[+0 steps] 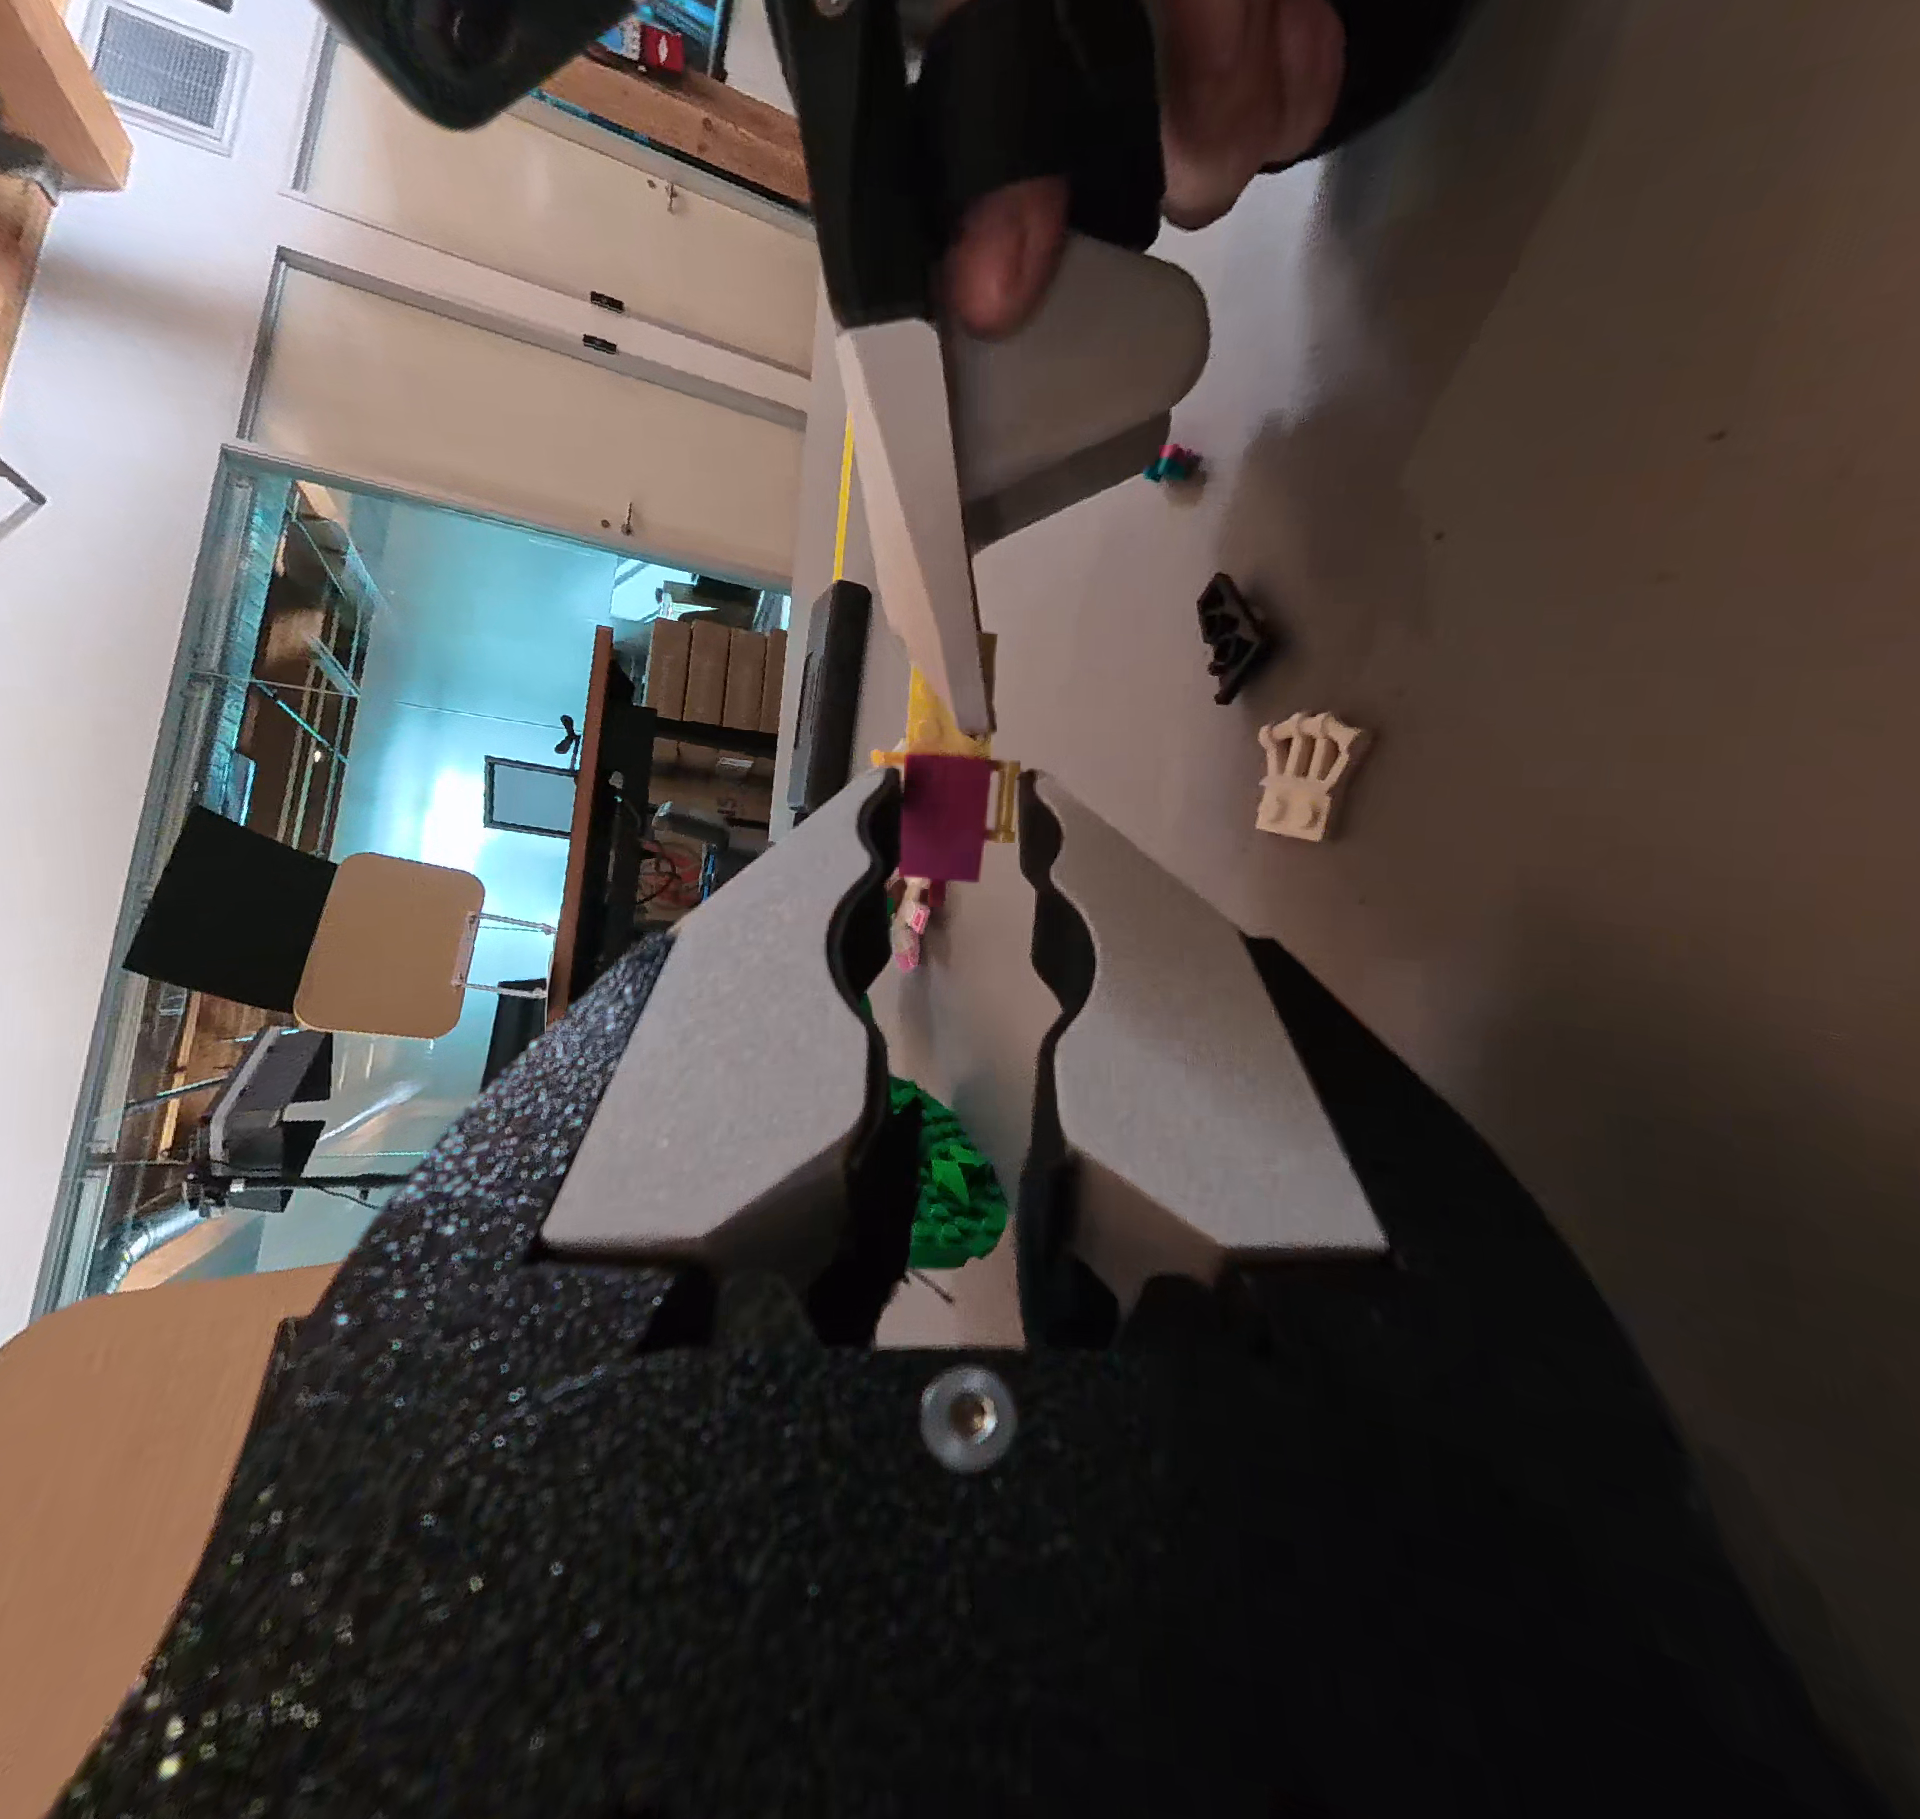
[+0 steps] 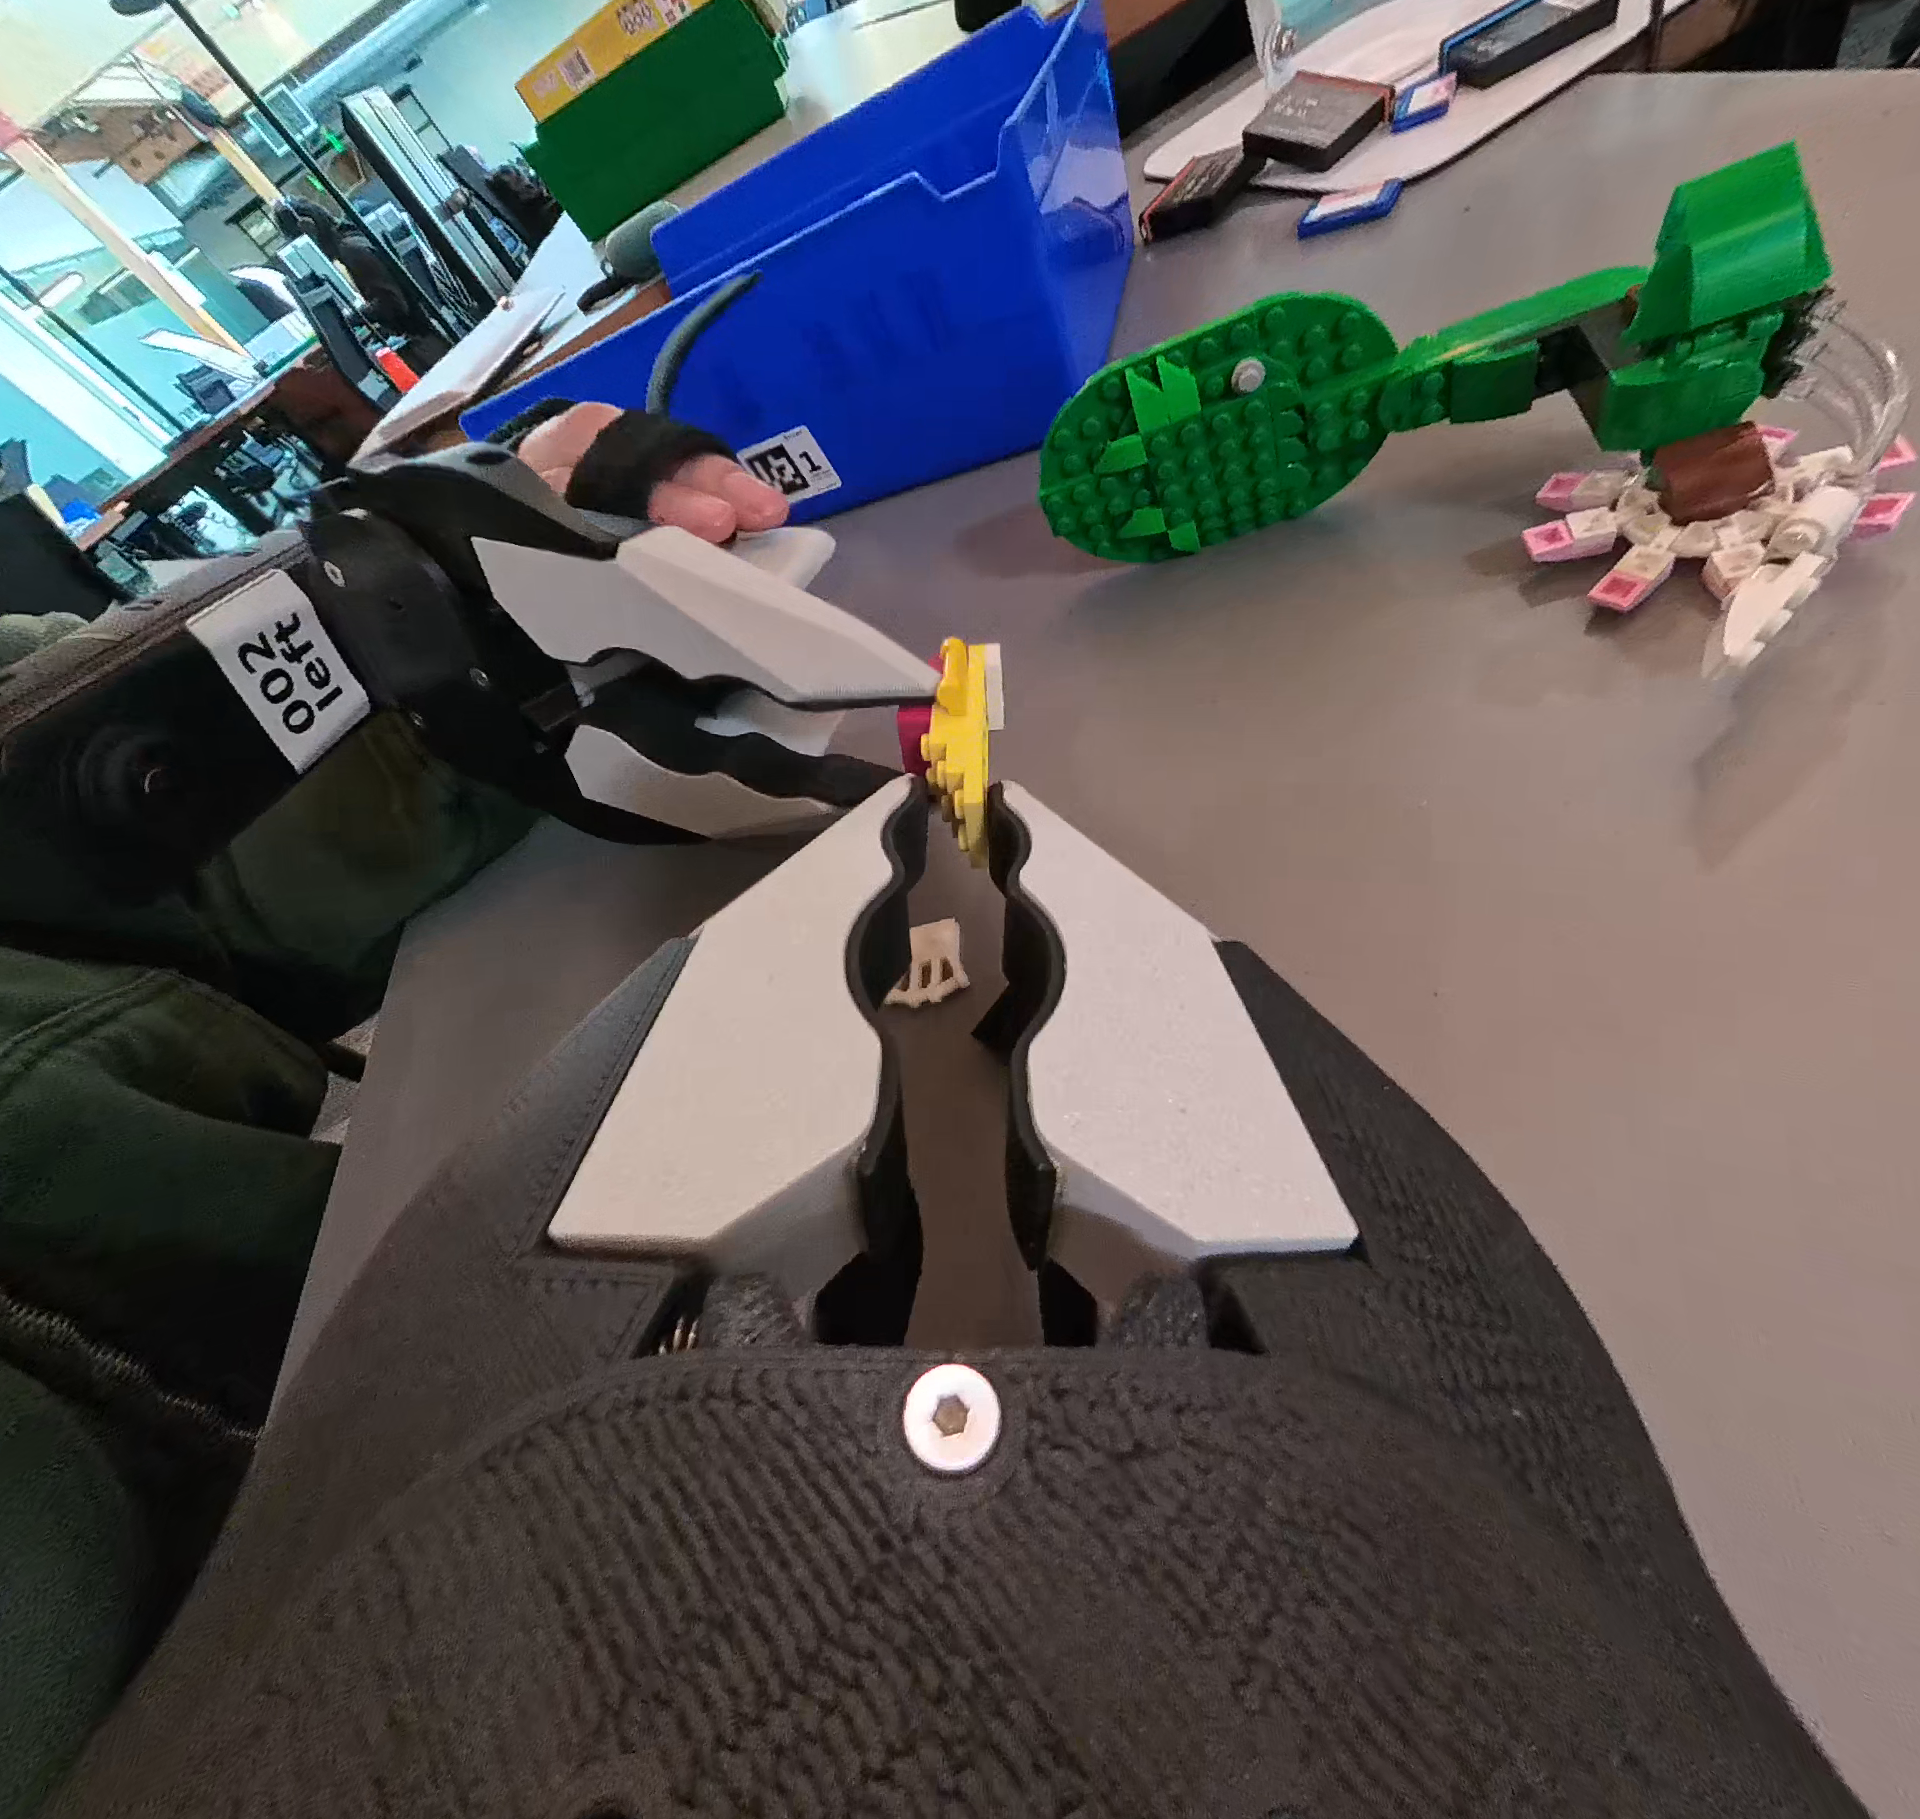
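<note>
A small brick assembly, a yellow piece [image 2: 961, 730] joined to a magenta brick [image 1: 943, 819], is held in the air between both grippers. My left gripper [image 1: 961, 782] is shut on the magenta brick from the side. It also shows in the right wrist view [image 2: 914, 728], coming in from the left. My right gripper [image 2: 958, 790] is shut on the lower edge of the yellow piece. In the left wrist view its fingertip [image 1: 975, 715] touches the yellow piece [image 1: 940, 730] from above.
On the grey table [image 2: 1351, 886] lie a green brick model [image 2: 1216, 429] with a pink and white flower [image 2: 1714, 543], a small white piece [image 1: 1304, 772], a black piece [image 1: 1231, 637] and a tiny teal and pink piece [image 1: 1174, 465]. A blue bin [image 2: 914, 294] stands behind. Both grippers' tips are close together, under 4 cm apart.
</note>
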`<state>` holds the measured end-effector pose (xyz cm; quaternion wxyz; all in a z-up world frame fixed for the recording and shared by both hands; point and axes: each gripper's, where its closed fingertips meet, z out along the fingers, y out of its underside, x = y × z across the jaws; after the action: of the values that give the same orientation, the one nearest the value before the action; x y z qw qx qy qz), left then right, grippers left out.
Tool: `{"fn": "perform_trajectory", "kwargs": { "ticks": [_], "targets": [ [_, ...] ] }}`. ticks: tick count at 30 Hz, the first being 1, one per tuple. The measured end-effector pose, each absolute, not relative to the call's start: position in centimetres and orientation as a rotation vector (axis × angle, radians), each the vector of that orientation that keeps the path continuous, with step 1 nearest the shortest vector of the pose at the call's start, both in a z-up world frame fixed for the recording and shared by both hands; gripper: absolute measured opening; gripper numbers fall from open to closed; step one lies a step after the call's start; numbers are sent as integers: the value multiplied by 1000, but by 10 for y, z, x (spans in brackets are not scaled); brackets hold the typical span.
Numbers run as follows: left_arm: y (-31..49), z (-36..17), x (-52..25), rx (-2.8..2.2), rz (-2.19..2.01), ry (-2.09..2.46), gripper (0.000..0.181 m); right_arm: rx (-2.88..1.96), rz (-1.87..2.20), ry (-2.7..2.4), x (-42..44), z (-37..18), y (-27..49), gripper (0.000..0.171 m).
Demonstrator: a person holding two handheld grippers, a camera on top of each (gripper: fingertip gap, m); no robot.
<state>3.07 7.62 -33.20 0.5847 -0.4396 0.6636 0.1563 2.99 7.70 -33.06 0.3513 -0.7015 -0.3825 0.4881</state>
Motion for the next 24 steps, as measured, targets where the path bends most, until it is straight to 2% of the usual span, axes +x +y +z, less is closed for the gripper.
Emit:
{"fn": "perform_trajectory", "kwargs": {
  "ticks": [7,10,13,17,20,24],
  "targets": [
    [79,-336,29,-1103,296,1536,14,-1759,1180,-1046,30,-329,79,10],
    [78,-344,29,-1200,159,1535,14,-1628,930,-1189,36,-326,83,24],
    [75,-345,31,-1263,23,1519,14,-1570,720,-1330,38,-335,82,24],
    [76,-346,30,-1252,52,1525,14,-1727,1012,-1202,31,-334,73,25],
    [73,-343,34,-1221,59,1523,14,-1815,1235,-1081,32,-332,72,18],
    [72,-341,36,-1208,60,1516,14,-1858,1318,-1032,30,-336,71,10]
  ]
}}
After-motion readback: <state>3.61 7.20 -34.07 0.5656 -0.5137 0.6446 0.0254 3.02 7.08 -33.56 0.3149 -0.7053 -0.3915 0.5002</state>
